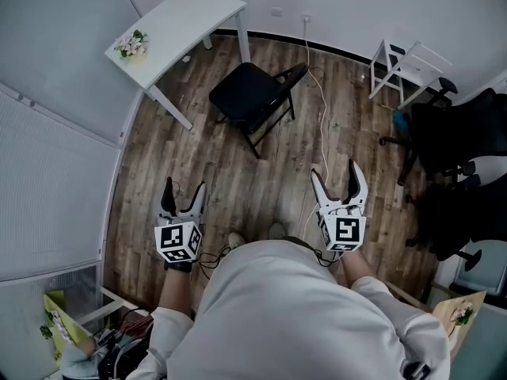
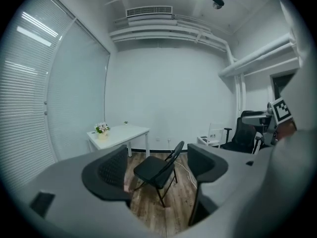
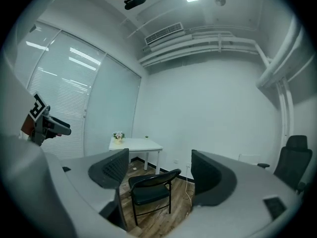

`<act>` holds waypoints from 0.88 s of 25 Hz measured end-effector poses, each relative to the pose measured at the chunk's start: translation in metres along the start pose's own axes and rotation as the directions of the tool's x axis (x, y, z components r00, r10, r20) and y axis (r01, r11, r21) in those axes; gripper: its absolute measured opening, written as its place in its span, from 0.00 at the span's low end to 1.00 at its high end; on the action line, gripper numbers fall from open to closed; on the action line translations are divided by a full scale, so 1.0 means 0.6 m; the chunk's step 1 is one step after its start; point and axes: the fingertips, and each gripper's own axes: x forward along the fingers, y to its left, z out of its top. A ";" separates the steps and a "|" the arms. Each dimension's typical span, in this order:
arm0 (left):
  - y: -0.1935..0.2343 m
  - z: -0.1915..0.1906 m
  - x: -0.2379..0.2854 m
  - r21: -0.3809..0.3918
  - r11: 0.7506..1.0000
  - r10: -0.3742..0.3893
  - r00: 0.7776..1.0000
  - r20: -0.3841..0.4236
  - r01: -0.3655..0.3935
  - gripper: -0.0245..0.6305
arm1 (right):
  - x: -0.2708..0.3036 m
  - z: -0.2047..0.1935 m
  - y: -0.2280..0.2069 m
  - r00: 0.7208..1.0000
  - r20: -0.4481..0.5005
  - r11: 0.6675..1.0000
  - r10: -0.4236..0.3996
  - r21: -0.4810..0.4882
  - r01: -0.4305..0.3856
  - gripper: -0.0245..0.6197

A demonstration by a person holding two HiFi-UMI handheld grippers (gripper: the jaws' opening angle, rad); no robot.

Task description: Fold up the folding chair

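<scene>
A black folding chair [image 1: 255, 95] stands unfolded on the wood floor, beside the white table. It also shows between the jaws in the left gripper view [image 2: 157, 171] and the right gripper view [image 3: 150, 188], still some way off. My left gripper [image 1: 183, 195] is held out low at the left, jaws apart with nothing between them. My right gripper [image 1: 339, 179] is held out at the right, jaws wide apart and empty. Neither gripper touches the chair.
A white table [image 1: 178, 28] with a small flower pot [image 1: 131, 46] stands at the back left. A white cable [image 1: 321, 109] runs across the floor past the chair. Black office chairs [image 1: 451, 145] and a white rack [image 1: 405, 68] crowd the right side.
</scene>
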 end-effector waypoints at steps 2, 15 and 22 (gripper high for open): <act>-0.009 -0.003 0.001 0.013 1.000 0.011 1.000 -0.011 -0.011 0.62 | 0.000 -0.010 -0.008 1.000 -0.006 1.000 0.014 0.000 -0.014 0.63; 0.020 -0.035 0.045 0.014 0.999 0.041 0.996 -0.084 -0.040 0.62 | 0.074 -0.050 0.006 0.996 -0.037 0.997 0.078 0.014 -0.078 0.63; 0.084 -0.046 0.174 0.006 0.997 -0.075 0.993 -0.087 0.075 0.62 | 0.148 -0.052 0.027 0.998 -0.056 1.000 -0.007 -0.023 0.006 0.63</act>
